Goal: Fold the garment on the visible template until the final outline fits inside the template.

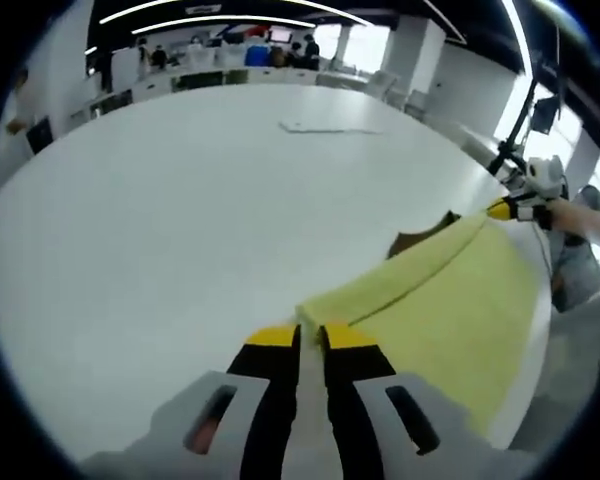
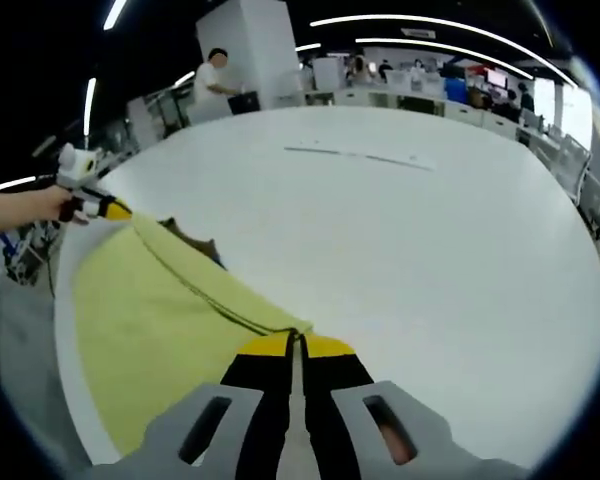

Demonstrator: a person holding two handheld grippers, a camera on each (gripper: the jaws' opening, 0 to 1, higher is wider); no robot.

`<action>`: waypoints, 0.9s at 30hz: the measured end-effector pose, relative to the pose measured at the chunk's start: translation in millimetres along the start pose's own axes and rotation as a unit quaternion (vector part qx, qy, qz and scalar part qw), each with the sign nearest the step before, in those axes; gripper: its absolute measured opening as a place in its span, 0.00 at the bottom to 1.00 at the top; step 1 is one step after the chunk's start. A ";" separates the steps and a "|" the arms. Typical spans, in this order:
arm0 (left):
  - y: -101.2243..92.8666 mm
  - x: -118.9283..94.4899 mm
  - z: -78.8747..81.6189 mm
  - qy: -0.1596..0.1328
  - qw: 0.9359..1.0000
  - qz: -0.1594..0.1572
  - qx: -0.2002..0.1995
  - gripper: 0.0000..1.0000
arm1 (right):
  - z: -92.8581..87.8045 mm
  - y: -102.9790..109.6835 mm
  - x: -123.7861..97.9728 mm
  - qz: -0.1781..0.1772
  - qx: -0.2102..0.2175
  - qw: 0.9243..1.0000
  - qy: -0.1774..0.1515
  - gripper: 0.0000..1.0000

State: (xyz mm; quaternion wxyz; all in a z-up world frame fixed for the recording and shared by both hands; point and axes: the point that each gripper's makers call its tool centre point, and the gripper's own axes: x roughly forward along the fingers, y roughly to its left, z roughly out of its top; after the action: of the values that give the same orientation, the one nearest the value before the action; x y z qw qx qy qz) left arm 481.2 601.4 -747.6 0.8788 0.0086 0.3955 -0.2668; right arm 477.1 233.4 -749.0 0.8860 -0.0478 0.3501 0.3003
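A yellow garment [image 1: 460,310] hangs stretched over the near edge of the white table [image 1: 180,230], held by two corners. My left gripper [image 1: 300,335] is shut on one corner. In its view the right gripper [image 1: 512,208] holds the far corner, with a hand behind it. My right gripper [image 2: 298,345] is shut on its corner of the garment [image 2: 150,310], and the left gripper [image 2: 105,207] shows at the other end. A dark patch [image 1: 420,238] peeks from behind the top fold. A flat white sheet [image 1: 330,127], perhaps the template, lies far across the table.
The table is large, round-edged and white [image 2: 430,260]. The thin white sheet [image 2: 360,155] lies near its far side. Desks, chairs and people [image 2: 218,75] stand beyond the table. Grey floor [image 2: 20,370] shows below the table's near edge.
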 end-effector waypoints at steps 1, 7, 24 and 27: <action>-0.2 0.2 -0.3 0.001 1.000 -0.001 -0.001 0.15 | 0.1 -0.1 -0.1 0.000 0.000 1.000 0.000 0.03; 0.1 3.8 1.8 0.001 1.000 0.000 -0.002 0.00 | 4.2 -0.7 -2.1 -0.002 0.000 1.000 -0.006 0.03; 9.6 6.5 30.2 -0.020 0.999 0.016 -0.019 0.00 | 26.4 -11.0 -0.8 -0.010 0.011 1.000 -0.027 0.03; 13.7 10.8 31.1 -0.018 0.999 0.020 -0.022 0.00 | 26.0 -13.8 3.9 -0.011 0.014 1.000 -0.021 0.03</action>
State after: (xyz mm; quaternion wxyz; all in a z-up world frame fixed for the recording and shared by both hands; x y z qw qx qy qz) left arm 515.0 601.0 -736.4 0.8909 -0.0071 0.3852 -0.2405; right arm 502.5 231.8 -733.7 0.8970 -0.0330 0.3347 0.2869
